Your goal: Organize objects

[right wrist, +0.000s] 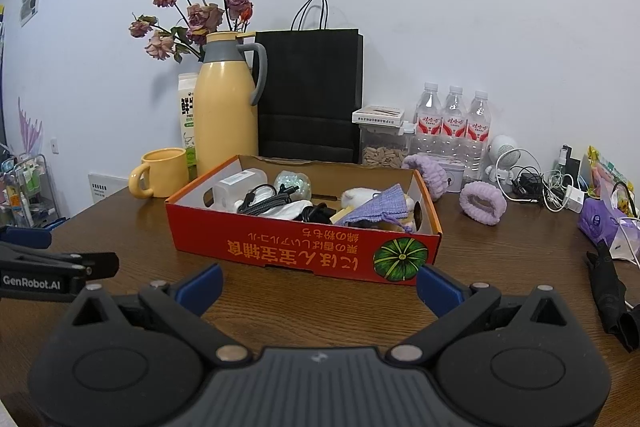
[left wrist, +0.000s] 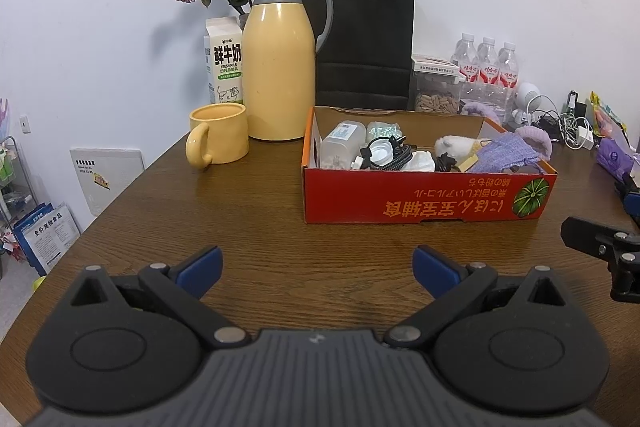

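Note:
A red cardboard box (left wrist: 420, 201) (right wrist: 280, 247) sits on the wooden table, filled with a clear plastic container (left wrist: 342, 143), black cables (right wrist: 272, 201), a white plush (right wrist: 360, 195) and a purple knit pouch (left wrist: 504, 155) (right wrist: 378, 207). Two purple wristbands (right wrist: 480, 205) lie right of the box. My left gripper (left wrist: 316, 269) hovers open over bare table, in front of and left of the box. My right gripper (right wrist: 318, 285) stands open just short of the box's front wall. Neither holds anything.
A yellow mug (left wrist: 218, 135), yellow thermos (left wrist: 278, 67), milk carton (left wrist: 224, 63), dried roses and a black paper bag (left wrist: 366, 43) line the back. Water bottles (right wrist: 452, 123), a snack jar, tangled chargers (right wrist: 548, 187), a purple pack and a folded black umbrella (right wrist: 610, 297) crowd the right side.

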A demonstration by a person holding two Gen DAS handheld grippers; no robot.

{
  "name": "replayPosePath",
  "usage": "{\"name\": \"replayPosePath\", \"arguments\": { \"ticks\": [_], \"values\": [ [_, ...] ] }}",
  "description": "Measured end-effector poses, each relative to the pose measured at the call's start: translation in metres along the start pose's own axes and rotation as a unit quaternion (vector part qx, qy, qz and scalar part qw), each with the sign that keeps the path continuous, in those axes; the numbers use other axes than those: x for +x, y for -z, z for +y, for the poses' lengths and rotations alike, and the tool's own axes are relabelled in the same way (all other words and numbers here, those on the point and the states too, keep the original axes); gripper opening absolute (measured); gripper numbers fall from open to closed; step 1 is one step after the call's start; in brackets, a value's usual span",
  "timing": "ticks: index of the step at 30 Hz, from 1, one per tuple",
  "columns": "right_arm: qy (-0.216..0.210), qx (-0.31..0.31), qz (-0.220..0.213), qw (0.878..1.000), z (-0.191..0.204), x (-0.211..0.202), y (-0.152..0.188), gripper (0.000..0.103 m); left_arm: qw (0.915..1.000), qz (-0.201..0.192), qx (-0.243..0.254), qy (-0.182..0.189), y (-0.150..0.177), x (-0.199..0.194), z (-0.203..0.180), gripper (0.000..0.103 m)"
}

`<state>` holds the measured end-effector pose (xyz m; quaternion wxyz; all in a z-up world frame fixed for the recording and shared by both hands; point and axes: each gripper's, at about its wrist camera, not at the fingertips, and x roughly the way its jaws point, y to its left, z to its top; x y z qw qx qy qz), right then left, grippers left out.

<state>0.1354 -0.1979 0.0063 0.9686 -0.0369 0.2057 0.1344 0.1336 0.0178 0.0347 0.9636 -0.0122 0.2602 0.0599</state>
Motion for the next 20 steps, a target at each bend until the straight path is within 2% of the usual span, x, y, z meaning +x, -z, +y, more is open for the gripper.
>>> {"name": "replayPosePath", "arguments": {
  "ticks": [20],
  "values": [
    [0.0, -0.001, 0.002, 1.0, 0.0015, 0.0, 0.0012, 0.103, 0.9998, -0.011, 0.0, 0.017, 0.0023, -0.004, -0.0027, 0.103]
  ]
}}
